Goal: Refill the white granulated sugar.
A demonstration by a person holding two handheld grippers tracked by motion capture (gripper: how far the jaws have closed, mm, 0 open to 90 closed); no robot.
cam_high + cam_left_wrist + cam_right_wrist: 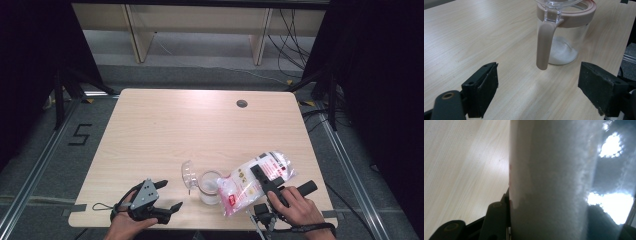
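A clear jar point(209, 187) with a pink rim and flipped-up clear lid stands near the table's front edge, a little white powder at its bottom point(561, 51); its pink handle point(544, 45) hangs toward the left gripper's camera. A clear plastic bag of white granules point(255, 181) with red labels lies tilted, its lower end over the jar's mouth. My right gripper point(264, 181) is shut on the bag, whose white contents point(549, 182) sit between its jaws. My left gripper point(167, 196) rests open on the table, left of the jar, nothing between its fingers point(484, 90).
The light wooden table point(200, 125) has a round cable hole point(242, 103) at the back right. Black frames and cables stand on the floor around it. A wooden shelf unit stands behind.
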